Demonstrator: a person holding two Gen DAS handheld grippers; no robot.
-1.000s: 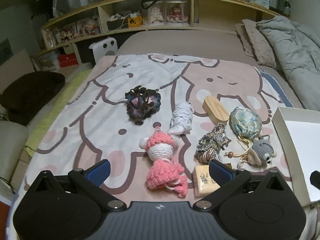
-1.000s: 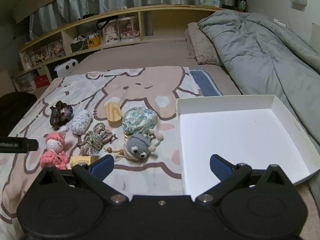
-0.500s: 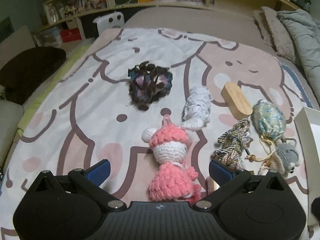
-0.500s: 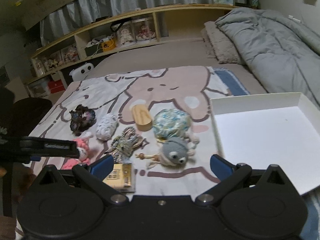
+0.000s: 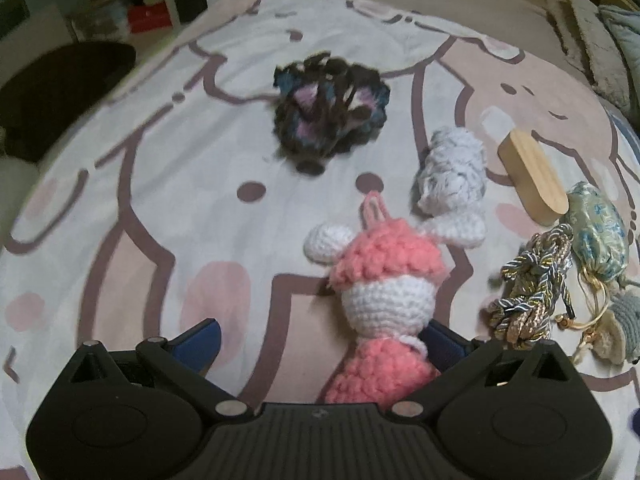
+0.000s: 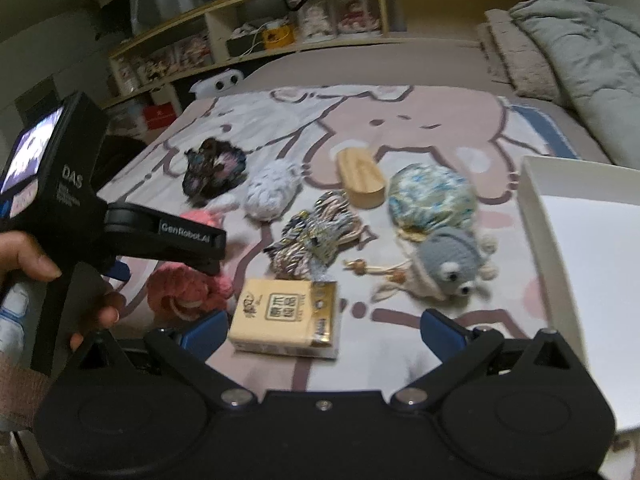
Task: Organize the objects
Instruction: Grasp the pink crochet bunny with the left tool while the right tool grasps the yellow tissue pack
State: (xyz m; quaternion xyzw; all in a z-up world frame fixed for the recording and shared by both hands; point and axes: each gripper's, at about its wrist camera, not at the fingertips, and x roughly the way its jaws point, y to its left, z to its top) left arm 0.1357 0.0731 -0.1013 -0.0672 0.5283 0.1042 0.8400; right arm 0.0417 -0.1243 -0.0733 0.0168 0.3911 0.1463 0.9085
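Small items lie on a cartoon-print blanket (image 5: 140, 184). My left gripper (image 5: 320, 340) is open, its fingers on either side of a pink crochet doll (image 5: 384, 300), which also shows in the right wrist view (image 6: 188, 284). My right gripper (image 6: 324, 328) is open above a tan box (image 6: 284, 316), not touching it. Beyond lie a dark crochet flower (image 5: 328, 108), a white knitted piece (image 5: 452, 172), a wooden block (image 5: 532, 176), braided cord (image 6: 316, 236), a blue patterned pouch (image 6: 432, 200) and a grey crochet toy (image 6: 448, 264).
A white open box (image 6: 592, 280) sits at the right on the bed. Grey duvet and pillows (image 6: 560, 40) lie at the far right. A wooden shelf (image 6: 320, 12) with boxes runs along the back. A dark cushion (image 5: 60, 88) lies off the left edge.
My left gripper moved forward and down, so the pink doll now lies between its fingers. My right gripper shifted left and closer to the tan box and the items.
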